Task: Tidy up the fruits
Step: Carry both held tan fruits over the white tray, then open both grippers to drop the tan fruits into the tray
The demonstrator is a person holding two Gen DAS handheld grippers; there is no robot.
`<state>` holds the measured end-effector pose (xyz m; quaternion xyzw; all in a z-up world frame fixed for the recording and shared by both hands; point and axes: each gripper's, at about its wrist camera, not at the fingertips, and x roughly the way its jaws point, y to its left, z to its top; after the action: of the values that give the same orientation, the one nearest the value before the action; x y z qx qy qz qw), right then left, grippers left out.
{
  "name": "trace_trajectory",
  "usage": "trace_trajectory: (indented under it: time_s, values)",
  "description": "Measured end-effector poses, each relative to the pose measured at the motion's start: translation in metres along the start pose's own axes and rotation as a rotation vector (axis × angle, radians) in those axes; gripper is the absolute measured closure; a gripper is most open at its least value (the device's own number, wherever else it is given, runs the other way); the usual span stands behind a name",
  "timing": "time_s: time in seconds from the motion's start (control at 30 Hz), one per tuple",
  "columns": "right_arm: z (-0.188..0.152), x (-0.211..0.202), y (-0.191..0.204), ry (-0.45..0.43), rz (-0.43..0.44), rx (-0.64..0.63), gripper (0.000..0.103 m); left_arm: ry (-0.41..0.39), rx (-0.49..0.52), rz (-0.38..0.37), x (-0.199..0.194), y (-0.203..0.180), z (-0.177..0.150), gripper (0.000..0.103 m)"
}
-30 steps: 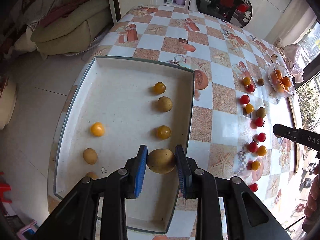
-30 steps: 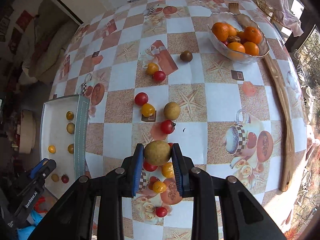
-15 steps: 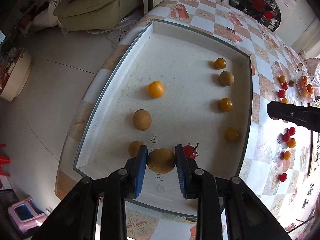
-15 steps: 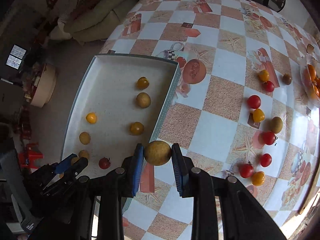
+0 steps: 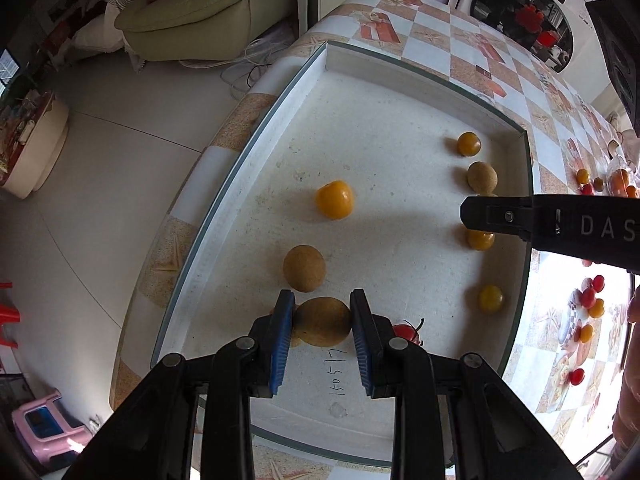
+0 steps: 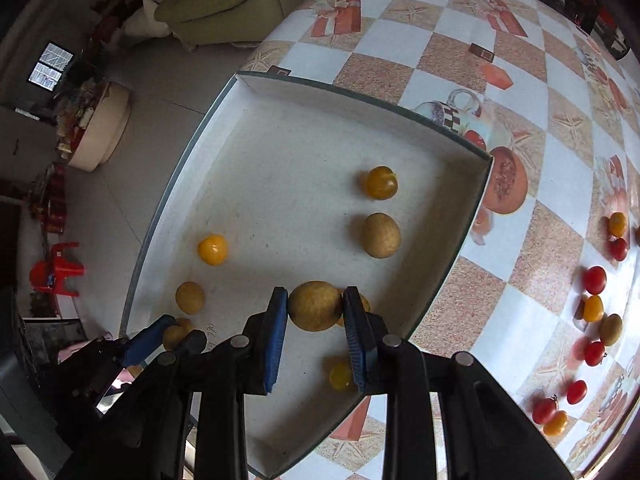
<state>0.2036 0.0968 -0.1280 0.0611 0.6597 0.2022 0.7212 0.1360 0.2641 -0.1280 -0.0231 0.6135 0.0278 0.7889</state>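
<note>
A white tray (image 5: 400, 80) with a green rim sits at the table's corner and holds several yellow and brown fruits plus a red tomato (image 5: 406, 332). My left gripper (image 5: 322, 322) is shut on a brown round fruit (image 5: 322, 322), low over the tray's near left part, close to another brown fruit (image 5: 304, 268). My right gripper (image 6: 315, 307) is shut on a second brown fruit (image 6: 315, 307), above the tray's (image 6: 360, 98) right side near a brown fruit (image 6: 381, 235) and a yellow one (image 6: 381, 183). The right gripper's finger (image 5: 520, 216) crosses the left wrist view.
Loose red and yellow tomatoes (image 6: 595, 280) lie on the checkered tablecloth (image 6: 440, 60) right of the tray. The table edge runs just left of the tray, with floor, a green sofa (image 5: 200, 12) and a washing machine (image 5: 520, 12) beyond. A hand (image 5: 630, 380) shows at the right edge.
Both grippers kept their fruits. The right one swept left from the loose tomatoes to over the tray. The left one moved toward the tray's near left corner and sank lower.
</note>
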Motion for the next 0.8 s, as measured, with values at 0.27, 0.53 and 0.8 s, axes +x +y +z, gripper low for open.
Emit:
trace_trajectory:
  time_s: [0.27, 0.53, 0.8]
  values:
    - [0.009, 0.015, 0.007, 0.016, -0.007, -0.02, 0.072, -0.013, -0.015, 0.004, 0.004, 0.014, 0.008, 0.073]
    - [0.019, 0.021, 0.012, 0.0, -0.023, -0.036, 0.072, -0.009, -0.02, 0.006, 0.017, 0.022, 0.025, 0.073]
    - [0.031, 0.031, 0.019, 0.004, -0.047, -0.076, 0.072, 0.013, 0.024, 0.009, 0.032, 0.014, 0.032, 0.073]
